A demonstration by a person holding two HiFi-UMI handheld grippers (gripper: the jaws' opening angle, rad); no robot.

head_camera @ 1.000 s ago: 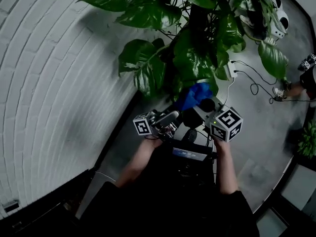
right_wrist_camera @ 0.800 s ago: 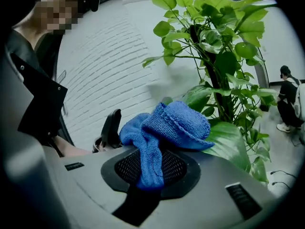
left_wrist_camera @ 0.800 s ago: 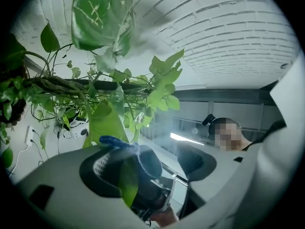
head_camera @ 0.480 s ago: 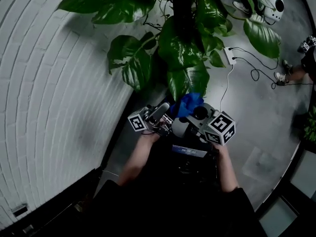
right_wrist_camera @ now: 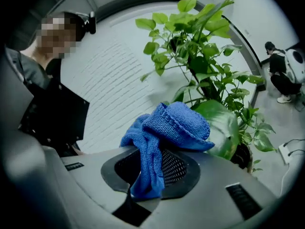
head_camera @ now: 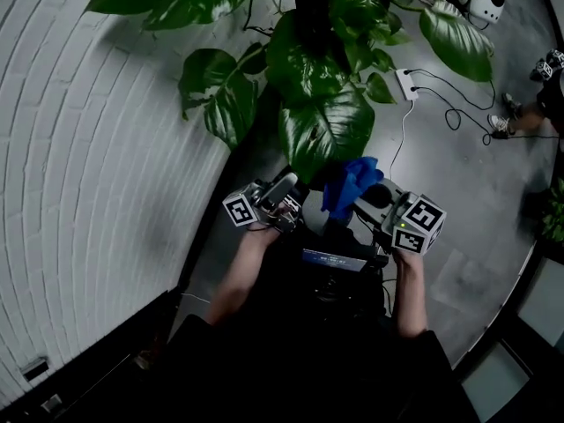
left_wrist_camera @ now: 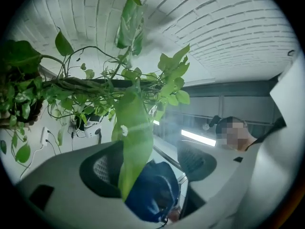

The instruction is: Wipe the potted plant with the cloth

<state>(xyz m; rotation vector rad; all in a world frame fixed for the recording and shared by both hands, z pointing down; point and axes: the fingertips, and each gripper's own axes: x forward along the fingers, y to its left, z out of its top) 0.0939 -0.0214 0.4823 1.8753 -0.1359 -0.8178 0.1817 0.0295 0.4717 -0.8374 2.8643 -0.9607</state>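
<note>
The potted plant (head_camera: 317, 69) spreads broad green leaves above both grippers, and one large leaf (head_camera: 326, 130) hangs just over them. In the left gripper view a long leaf (left_wrist_camera: 129, 137) dangles between the wide-apart jaws of my left gripper (left_wrist_camera: 147, 163), and neither pad presses on it. The blue cloth (left_wrist_camera: 155, 190) shows behind that leaf. My right gripper (right_wrist_camera: 147, 175) is shut on the blue cloth (right_wrist_camera: 167, 128), whose bunched end rises above the jaws beside a big leaf (right_wrist_camera: 221, 128). From the head view, the left gripper (head_camera: 286, 192) and right gripper (head_camera: 357, 196) sit close together with the cloth (head_camera: 352, 181) between them.
A white brick wall (head_camera: 97, 174) curves along the left. On the grey floor to the right lie a white power strip (head_camera: 407, 84) with black cables. A person (right_wrist_camera: 281, 75) crouches at the far right. The dark pot (right_wrist_camera: 243, 154) stands under the leaves.
The plant has shifted up in the head view, and the large leaf now hangs right over the grippers. My right gripper with the cloth has moved right. The left gripper has sunk a little.
</note>
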